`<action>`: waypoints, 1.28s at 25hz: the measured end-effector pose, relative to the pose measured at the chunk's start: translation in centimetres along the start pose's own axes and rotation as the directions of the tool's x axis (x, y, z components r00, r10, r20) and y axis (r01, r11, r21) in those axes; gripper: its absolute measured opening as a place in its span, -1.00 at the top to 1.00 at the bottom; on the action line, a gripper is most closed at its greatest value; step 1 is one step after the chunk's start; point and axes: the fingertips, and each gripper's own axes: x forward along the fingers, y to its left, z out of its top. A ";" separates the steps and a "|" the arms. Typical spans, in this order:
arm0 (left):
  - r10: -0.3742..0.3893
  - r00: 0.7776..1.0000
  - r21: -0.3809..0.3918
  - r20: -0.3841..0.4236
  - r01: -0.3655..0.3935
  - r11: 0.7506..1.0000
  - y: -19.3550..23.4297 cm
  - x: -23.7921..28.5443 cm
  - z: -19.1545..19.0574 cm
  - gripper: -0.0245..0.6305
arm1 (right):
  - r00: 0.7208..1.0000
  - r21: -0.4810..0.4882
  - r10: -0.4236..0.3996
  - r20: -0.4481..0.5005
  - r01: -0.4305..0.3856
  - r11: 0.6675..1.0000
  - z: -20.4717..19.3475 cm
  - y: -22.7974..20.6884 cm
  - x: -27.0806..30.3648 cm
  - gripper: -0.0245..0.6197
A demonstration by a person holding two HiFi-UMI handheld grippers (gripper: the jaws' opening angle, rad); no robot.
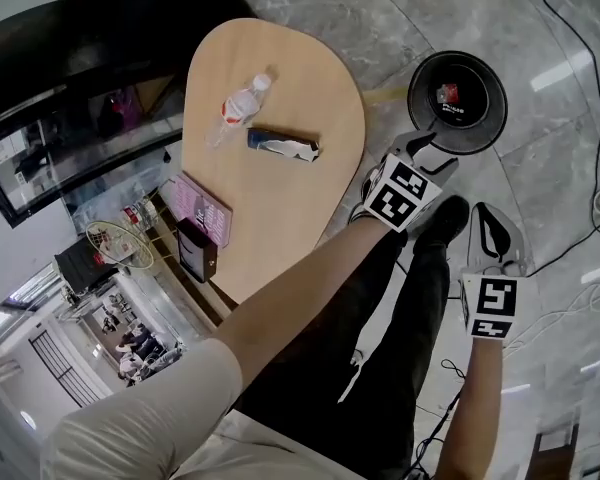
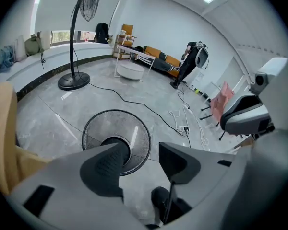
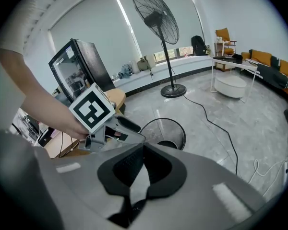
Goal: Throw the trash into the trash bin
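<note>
With one small red scrap (image 1: pixel 446 93) lying in the round black mesh trash bin (image 1: pixel 485 120) just beyond the spread, empty left tongs (image 1: pixel 426 149), and the right tongs (image 1: pixel 492 234) pressed together on nothing, a clear plastic bottle (image 1: pixel 242 105) and a blue-and-white wrapper (image 1: pixel 283 145) lie unbinned on the tan oval tabletop (image 1: pixel 315 83) to their left.

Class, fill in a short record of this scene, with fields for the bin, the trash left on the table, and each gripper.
trash bin: black mesh, on the floor beside the table; small reddish item inside
trash on table: plastic bottle and blue-and-white packet, lying side by side
left gripper: open, empty, pointing at the bin
right gripper: shut, empty
</note>
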 end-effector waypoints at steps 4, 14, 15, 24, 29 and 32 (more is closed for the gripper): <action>-0.001 0.999 -0.004 0.043 0.001 1.000 -0.7 -2.7 1.4 0.34 | 1.000 -0.020 0.000 0.004 0.000 1.000 1.1 1.1 -0.4 0.89; 0.065 0.992 -0.049 0.106 -0.060 0.997 0.2 -9.9 2.9 0.68 | 0.999 -0.067 0.044 0.003 -0.044 0.997 3.3 5.4 -1.5 0.89; 0.073 0.990 -0.054 0.121 -0.067 0.996 0.4 -10.4 2.9 0.71 | 0.999 -0.071 0.049 -0.002 -0.049 0.996 3.3 5.8 -1.5 0.89; 0.116 0.986 -0.120 0.117 -0.102 0.988 1.7 -15.0 0.5 0.87 | 0.995 -0.125 0.091 -0.029 -0.094 0.988 4.4 9.1 -1.3 0.89; 0.144 0.980 -0.152 0.139 -0.123 0.981 2.6 -18.2 -0.2 0.90 | 0.994 -0.162 0.110 -0.028 -0.113 0.980 6.2 10.6 -1.5 0.89; 0.160 0.978 -0.166 0.135 -0.137 0.977 3.4 -20.5 -1.1 0.90 | 0.993 -0.166 0.116 -0.028 -0.119 0.979 7.0 11.7 -1.7 0.89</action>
